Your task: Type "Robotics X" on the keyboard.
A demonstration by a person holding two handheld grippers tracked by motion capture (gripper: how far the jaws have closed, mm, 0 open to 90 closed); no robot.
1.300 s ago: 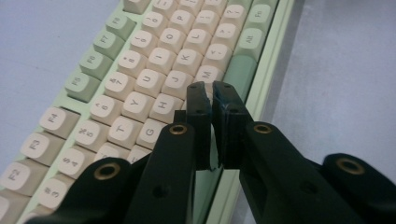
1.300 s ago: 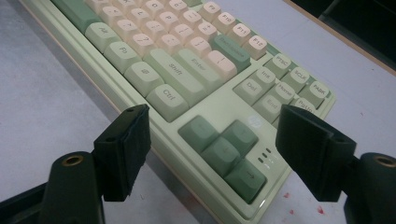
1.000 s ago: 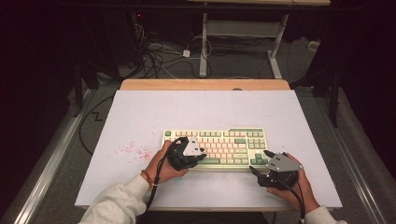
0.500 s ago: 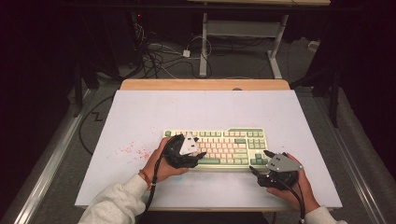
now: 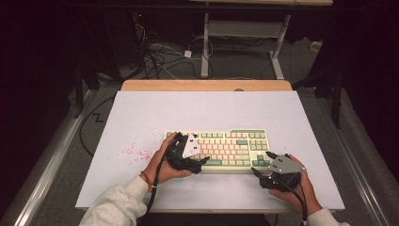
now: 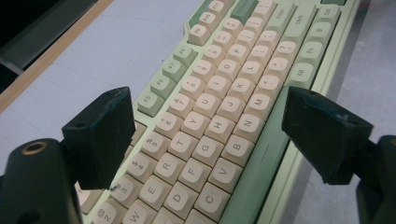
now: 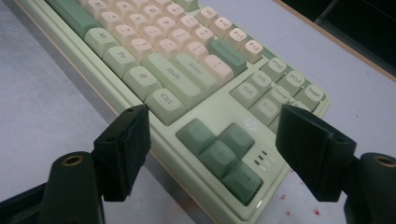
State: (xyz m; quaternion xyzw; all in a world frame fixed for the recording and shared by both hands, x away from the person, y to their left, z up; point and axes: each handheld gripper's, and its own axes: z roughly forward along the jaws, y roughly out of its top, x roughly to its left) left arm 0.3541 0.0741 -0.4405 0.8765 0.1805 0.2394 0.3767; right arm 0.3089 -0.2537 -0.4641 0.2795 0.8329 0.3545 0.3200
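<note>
I see the keyboard (image 5: pixel 221 148) lying on the table (image 5: pixel 202 110), nearer my edge than the far one and a little right of centre. My left gripper (image 5: pixel 188 153) sits over the keyboard's left end. My right gripper (image 5: pixel 263 165) rests just off its near right corner, beside the arrow keys (image 7: pixel 219 154). Cables (image 5: pixel 164 59) lie on the floor behind the table.

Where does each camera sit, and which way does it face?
High view: above the table's near side, looking forward and down; forearms, both hands, left tongs, right tongs.
Left gripper view: on the left tongs, facing the letter keys.
Right gripper view: on the right tongs, facing the arrow keys.
Shared: the pale green and cream plastic keyboard.
</note>
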